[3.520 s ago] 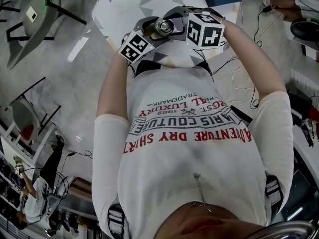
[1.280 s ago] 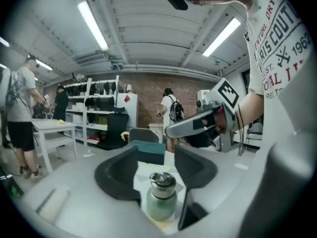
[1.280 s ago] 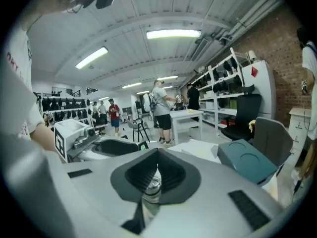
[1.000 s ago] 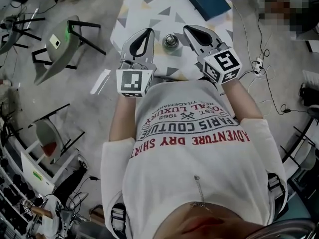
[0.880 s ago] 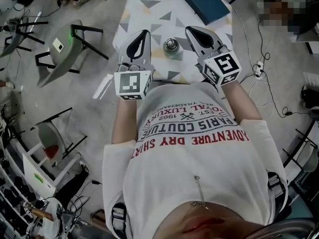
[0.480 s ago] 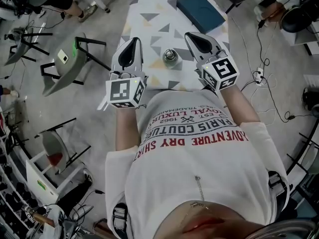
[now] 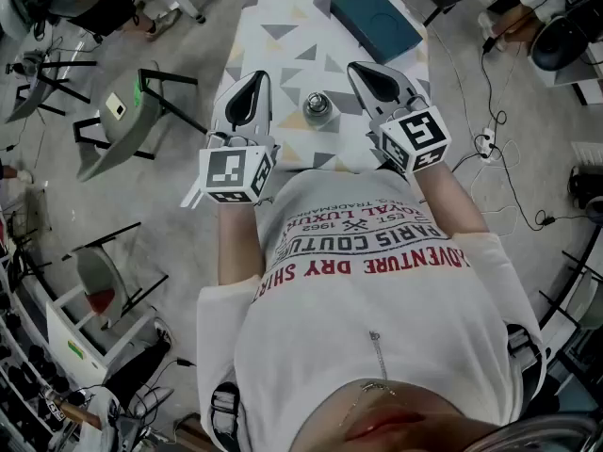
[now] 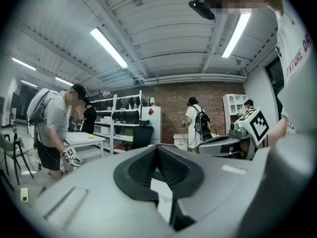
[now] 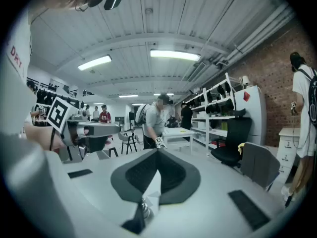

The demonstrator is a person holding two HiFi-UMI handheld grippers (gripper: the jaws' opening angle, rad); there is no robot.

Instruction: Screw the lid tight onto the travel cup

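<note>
Patterned table [image 7: 275,64] bears cup [image 7: 317,107] and teal box [image 7: 375,22].

Table [image 7: 283,26] — white with grey and yellowish triangles; travel cup [image 7: 317,107] silvery; box [image 7: 375,22] — dark teal.

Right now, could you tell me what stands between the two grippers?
The travel cup stands on the patterned table between the shut left gripper and right gripper, touching neither; the head view shows it.
</note>
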